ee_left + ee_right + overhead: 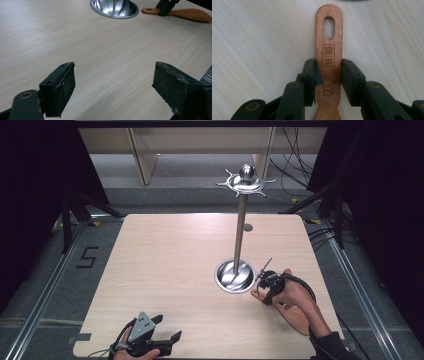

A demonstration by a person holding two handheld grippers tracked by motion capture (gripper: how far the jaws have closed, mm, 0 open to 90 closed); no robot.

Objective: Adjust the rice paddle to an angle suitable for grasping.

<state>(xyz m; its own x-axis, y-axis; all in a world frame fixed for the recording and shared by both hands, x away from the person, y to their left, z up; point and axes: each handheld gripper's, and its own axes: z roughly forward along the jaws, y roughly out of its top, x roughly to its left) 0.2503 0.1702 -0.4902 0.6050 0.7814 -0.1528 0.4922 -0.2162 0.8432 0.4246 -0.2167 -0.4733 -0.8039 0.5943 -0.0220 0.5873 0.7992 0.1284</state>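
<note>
One table [165, 285] fills frame centre; tall metal stand [240, 227] rises right of centre, hooks up top. Wooden spoon [329, 50] lies lower right, just beside stand base. Right gripper [329, 72] clamped on spoon handle: grasp step. Next likely: lift, hang by handle hole. Left gripper [112, 87] bottom left, jaws wide, empty.

One pale, wood-grained counter [165, 270] carried the lot. On it stood one tall polished steel rack [239, 232] with a round dished base, right of the frame's centre. One flat reddish-brown wooden spatula [329, 45] with a slotted handle lay at lower right. Two black tongs were present: one [167, 340] at the bottom edge, one [264, 287] at lower right.
</note>
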